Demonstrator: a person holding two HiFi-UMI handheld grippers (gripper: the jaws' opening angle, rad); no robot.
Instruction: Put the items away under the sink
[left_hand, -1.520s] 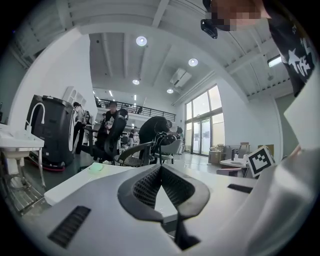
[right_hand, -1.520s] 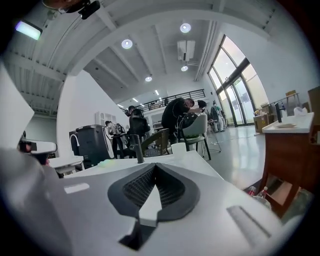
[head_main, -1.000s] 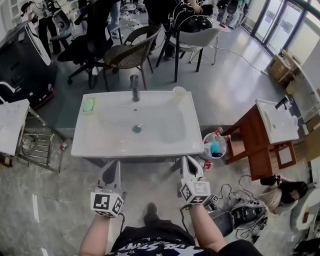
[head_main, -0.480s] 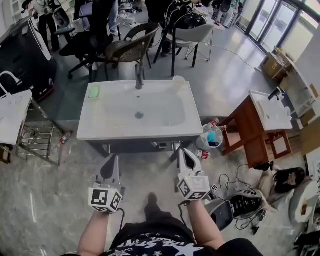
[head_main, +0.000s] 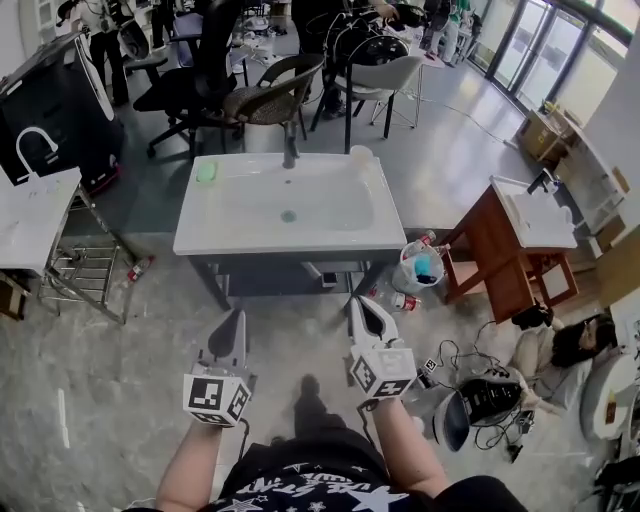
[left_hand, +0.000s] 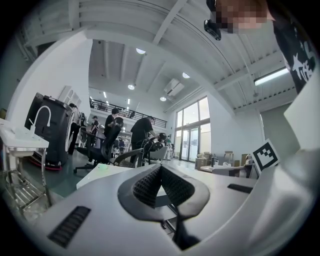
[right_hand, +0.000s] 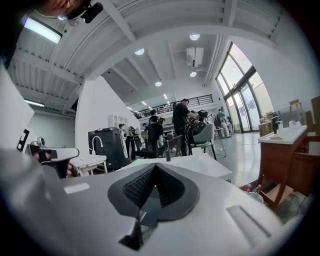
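Observation:
A white sink (head_main: 220, 235) on a dark frame stands ahead on the floor, with a faucet (head_main: 291, 148), a green soap (head_main: 206, 172) and a white cup (head_main: 360, 156) on its top. A bucket (head_main: 420, 268) holding something blue and a bottle (head_main: 405, 300) lie by its right front corner. Another bottle (head_main: 140, 268) lies to its left. My left gripper (head_main: 233, 322) and right gripper (head_main: 360, 308) hover over the floor short of the sink, both shut with nothing in them. Both gripper views show the tips pressed together, at left gripper (left_hand: 160, 167) and right gripper (right_hand: 156, 166).
A wooden stand with a second basin (head_main: 520, 240) is at the right. Cables and a dark device (head_main: 480, 400) lie on the floor at my right. A metal rack (head_main: 80, 280) and white table (head_main: 30, 225) stand left. Chairs (head_main: 270, 100) and people are behind the sink.
Both grippers and the view have drawn back from the sink, which now sits farther off and higher in the picture. The jaws stay shut.

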